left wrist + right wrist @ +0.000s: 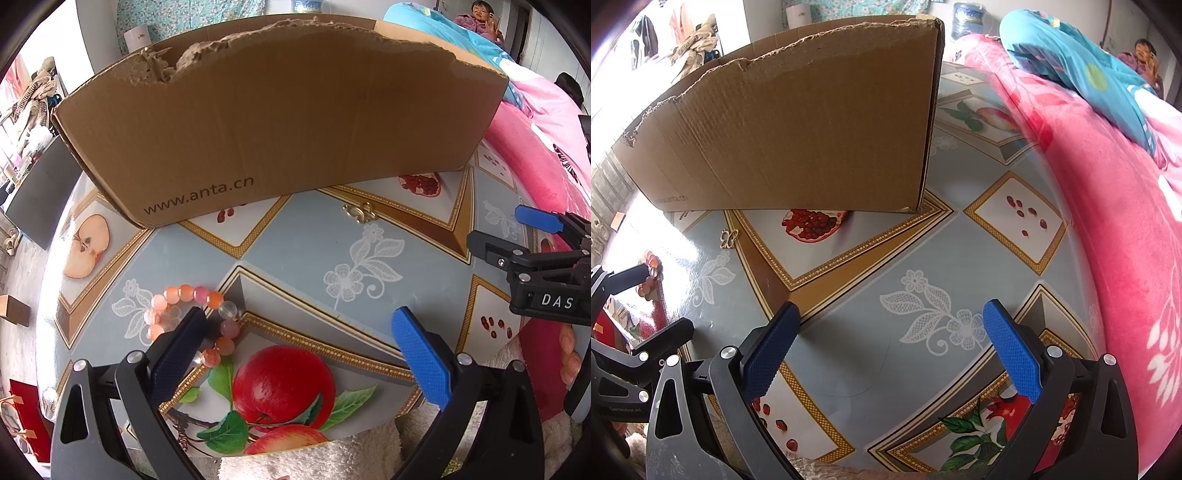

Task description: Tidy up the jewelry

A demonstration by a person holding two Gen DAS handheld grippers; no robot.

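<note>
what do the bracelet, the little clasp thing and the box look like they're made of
Bracelet: glossy round beads in orange, pink and clear, probably glass or polished stone; they look translucent.
Clasp: thin gold-coloured metal loops with a shine, by the look of it.
Box: plain brown corrugated cardboard, matte, with a ragged torn top edge showing the fluting.

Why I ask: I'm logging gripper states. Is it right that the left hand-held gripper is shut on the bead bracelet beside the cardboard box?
Not quite: the left hand-held gripper is open. The left wrist view shows one finger over the bead bracelet, near the cardboard box.
</note>
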